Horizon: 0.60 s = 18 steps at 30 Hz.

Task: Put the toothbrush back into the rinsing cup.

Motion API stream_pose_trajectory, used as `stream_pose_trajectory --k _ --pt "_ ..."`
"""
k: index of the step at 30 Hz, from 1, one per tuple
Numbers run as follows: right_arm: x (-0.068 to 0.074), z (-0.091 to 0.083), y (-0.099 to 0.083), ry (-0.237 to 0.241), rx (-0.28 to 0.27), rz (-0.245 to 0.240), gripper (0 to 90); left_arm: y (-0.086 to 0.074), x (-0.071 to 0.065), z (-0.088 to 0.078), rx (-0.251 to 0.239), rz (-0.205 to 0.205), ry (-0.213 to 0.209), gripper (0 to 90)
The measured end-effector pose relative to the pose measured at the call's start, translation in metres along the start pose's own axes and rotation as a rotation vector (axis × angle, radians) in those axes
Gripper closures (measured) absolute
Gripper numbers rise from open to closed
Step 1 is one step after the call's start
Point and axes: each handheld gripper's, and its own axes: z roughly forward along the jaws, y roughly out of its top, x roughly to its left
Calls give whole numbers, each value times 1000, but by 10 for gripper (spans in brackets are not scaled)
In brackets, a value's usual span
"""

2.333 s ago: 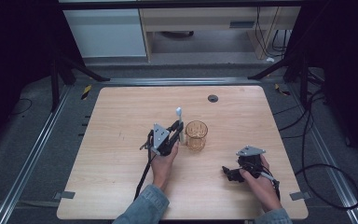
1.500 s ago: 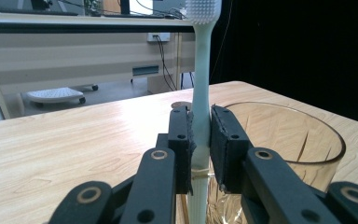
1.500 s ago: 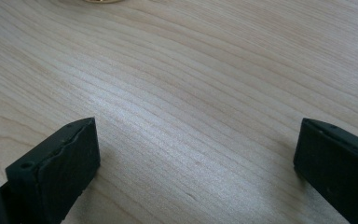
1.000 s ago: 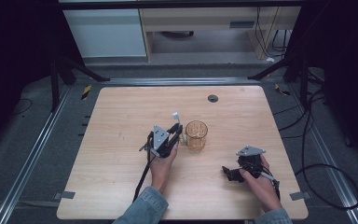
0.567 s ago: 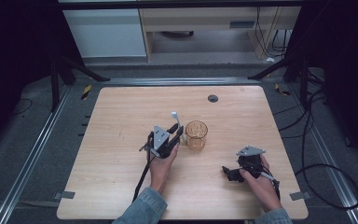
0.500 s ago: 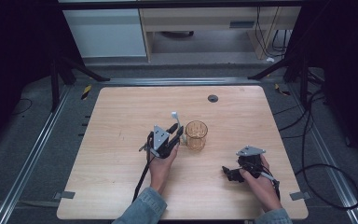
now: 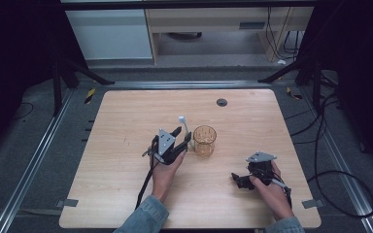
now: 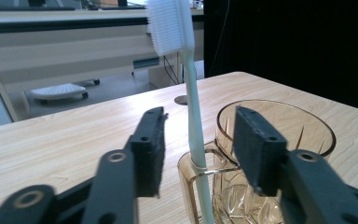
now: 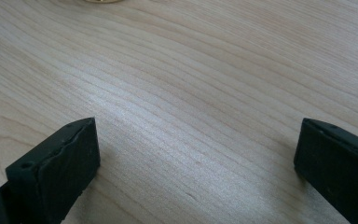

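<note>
The left gripper [image 8: 196,154] had just been opening – its jaws stood apart around the toothbrush [image 8: 186,93], upright in the amber cup's [image 8: 279,140] side ring. The right gripper [image 9: 196,158] rested wide open on the table [image 7: 126,126].

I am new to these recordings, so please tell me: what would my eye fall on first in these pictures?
First, the white toothbrush standing upright in the side holder of the amber glass cup near the table's middle. The left gripper has just been opening; its pads flank the brush without touching. The right gripper rests open on bare wood, lower right.
</note>
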Motion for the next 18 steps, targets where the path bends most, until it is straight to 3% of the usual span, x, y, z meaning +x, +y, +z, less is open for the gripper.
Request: stream_pose_trajectory --k 6,9,13,16,18 --pt "0 0 0 0 0 0 4 8 5 -4 56 2 -12 387" --pt "0 0 0 0 0 0 4 14 9 -6 79 -13 -58 339" --pt "0 0 0 -1 2 0 4 23 10 -7 121 16 -83 278" --pt "0 0 0 0 1 -1 4 32 10 -7 164 76 -101 237" --pt "0 0 0 1 2 -1 4 32 11 -7 196 87 -114 208"
